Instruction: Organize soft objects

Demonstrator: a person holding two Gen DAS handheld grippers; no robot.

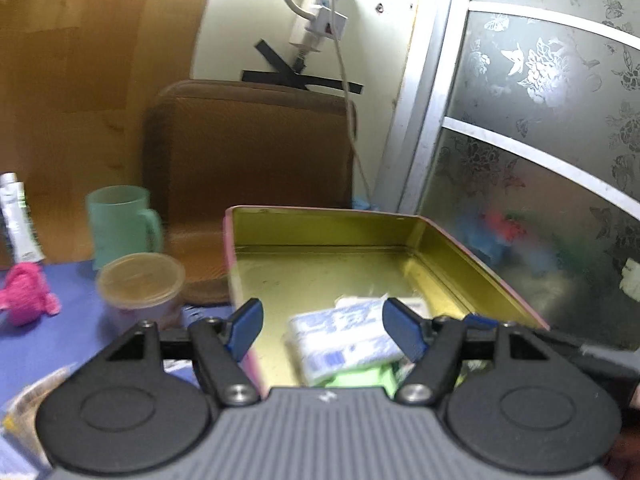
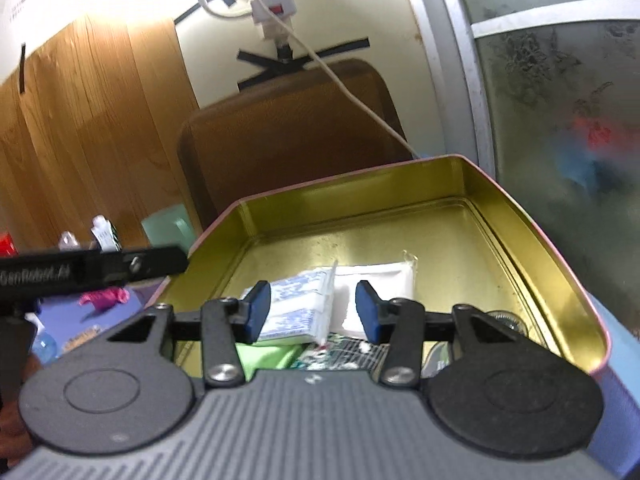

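Observation:
An open tin (image 1: 320,228), gold inside and pink outside, lies on the blue table. In it are a blue-and-white tissue packet (image 1: 344,334), a green packet (image 1: 360,378) under it and a white packet (image 2: 384,280). My left gripper (image 1: 325,322) hovers over the tin's near end, open, with the blue-and-white packet lying below between its fingers, untouched. My right gripper (image 2: 313,310) is open too, above the blue-and-white packet (image 2: 296,300) and the white one in the tin (image 2: 360,200). A pink knitted toy (image 1: 26,294) lies on the table at the left, seen also as the toy (image 2: 104,296) in the right wrist view.
Left of the tin stand a lidded plastic tub (image 1: 140,280), a green mug (image 1: 120,224) and a white tube (image 1: 16,220). A brown cushion (image 1: 248,152) leans on the wall behind. A frosted sliding door (image 1: 540,140) is on the right. The left gripper's black body (image 2: 92,270) reaches in beside the tin.

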